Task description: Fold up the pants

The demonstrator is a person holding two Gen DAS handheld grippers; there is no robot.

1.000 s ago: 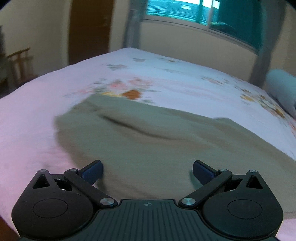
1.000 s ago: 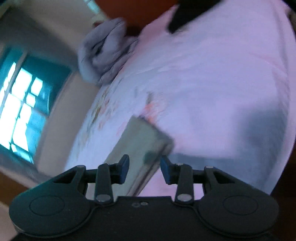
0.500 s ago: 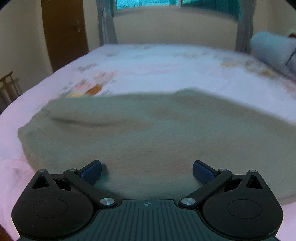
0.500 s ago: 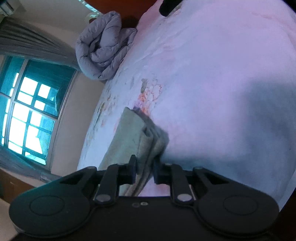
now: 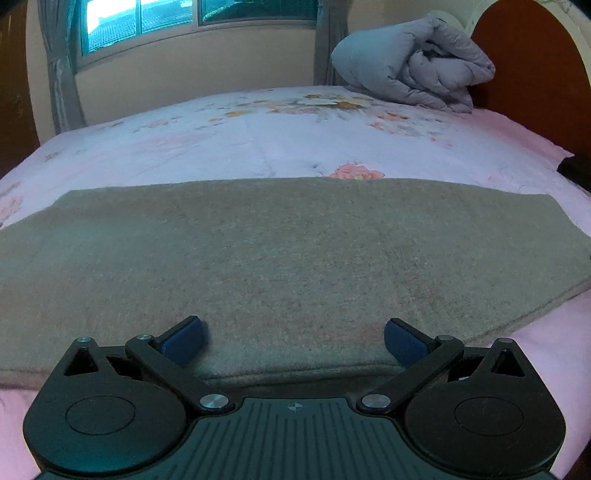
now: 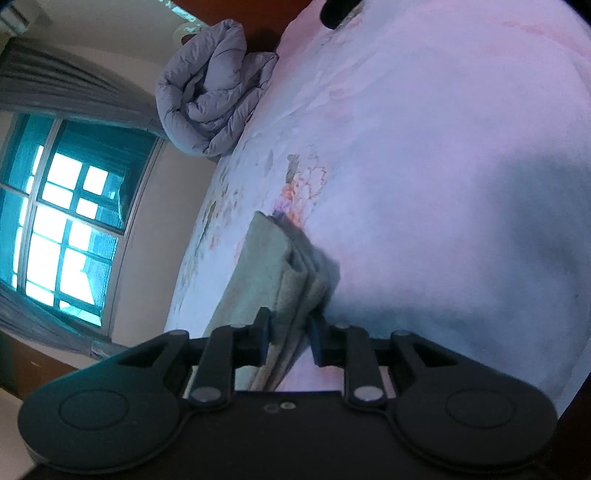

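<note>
The olive-grey pants (image 5: 288, 251) lie folded flat across the pink floral bed (image 5: 258, 140). My left gripper (image 5: 293, 341) is open, its blue pads low over the near edge of the pants and empty. In the right wrist view, my right gripper (image 6: 290, 330) is shut on the stacked layers at the end of the folded pants (image 6: 266, 266), which run away from it across the bed (image 6: 443, 184). This view is rolled sideways.
A rolled grey duvet (image 5: 413, 74) lies at the head of the bed by the brown headboard (image 5: 532, 66); it also shows in the right wrist view (image 6: 214, 96). A window (image 5: 184, 18) with grey curtains is behind. A dark object (image 5: 576, 170) lies at the bed's right edge.
My right gripper has shut on the end of the folded pants. My left gripper has swung right across the bed and now faces the pants squarely, still open.
</note>
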